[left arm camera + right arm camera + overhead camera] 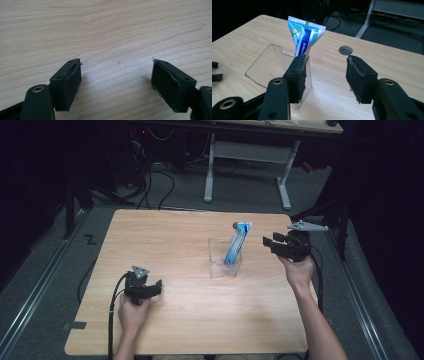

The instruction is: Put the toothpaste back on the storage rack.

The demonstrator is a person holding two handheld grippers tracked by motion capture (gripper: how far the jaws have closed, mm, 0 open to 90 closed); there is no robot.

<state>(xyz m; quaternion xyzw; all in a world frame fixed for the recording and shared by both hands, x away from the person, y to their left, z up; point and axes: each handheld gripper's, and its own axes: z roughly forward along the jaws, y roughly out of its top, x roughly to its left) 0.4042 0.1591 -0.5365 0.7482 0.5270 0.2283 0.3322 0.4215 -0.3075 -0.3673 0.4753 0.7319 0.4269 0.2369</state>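
The right gripper (270,243), raised above the table's (165,245) right edge at about three o'clock, holds its jaws roughly half apart with nothing between them; in the right gripper view one pad (299,75) sits just in front of the clear plastic container's (269,65) wall, though whether they touch cannot be told, and the other pad hangs over bare wood. Just beyond the jaws, toward nine o'clock from that gripper in the high view, a blue-and-white toothpaste tube (235,245) stands tilted inside the clear container, its crimped flat end up and leaning toward one o'clock. The container sits right of the table's centre. A round cable hole (345,50) marks the tabletop near the far edge. At about seven o'clock on the table, the left gripper (159,286) rests low, its jaws spread wide and empty over the bare wood, well apart from the container.
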